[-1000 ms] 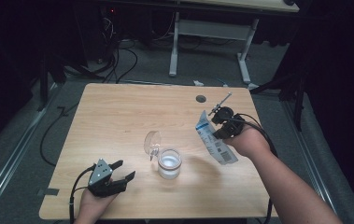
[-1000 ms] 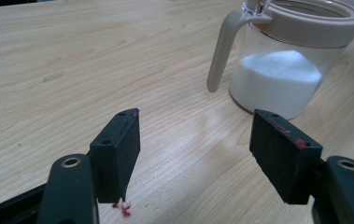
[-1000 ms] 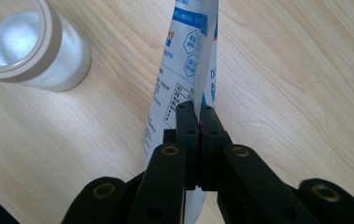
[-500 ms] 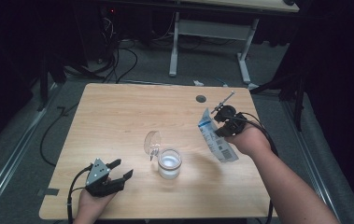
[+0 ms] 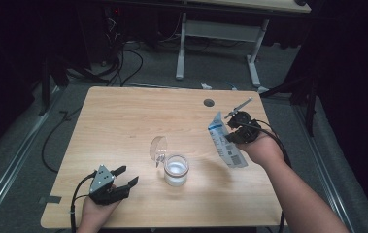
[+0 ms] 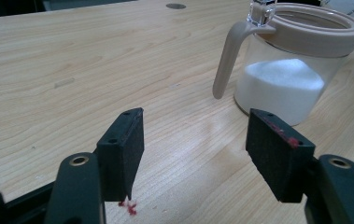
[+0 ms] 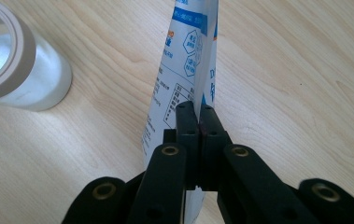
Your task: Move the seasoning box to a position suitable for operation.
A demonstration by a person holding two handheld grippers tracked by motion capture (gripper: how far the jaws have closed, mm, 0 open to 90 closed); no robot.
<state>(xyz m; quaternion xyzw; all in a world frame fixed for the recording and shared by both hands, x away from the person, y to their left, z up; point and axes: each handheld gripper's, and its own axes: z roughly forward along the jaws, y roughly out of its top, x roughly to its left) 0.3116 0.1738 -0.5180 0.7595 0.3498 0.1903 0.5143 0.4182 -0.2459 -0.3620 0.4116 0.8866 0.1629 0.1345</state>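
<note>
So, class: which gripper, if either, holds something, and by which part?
The right gripper is shut on the blue-and-white pouch, pinching its thin edge. The left gripper is open and holds nothing.

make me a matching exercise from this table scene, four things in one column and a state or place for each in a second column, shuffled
Things:
1. clear glass jar with beige rim and handle
2. white and blue printed pouch
3. left tongs
4. right tongs

States:
A. open, nothing between the pads
B. clamped flat in tongs
C. lid flipped up, white powder inside
D. shut on a thin packet

Pairs: 1-C, 2-B, 3-A, 4-D
</note>
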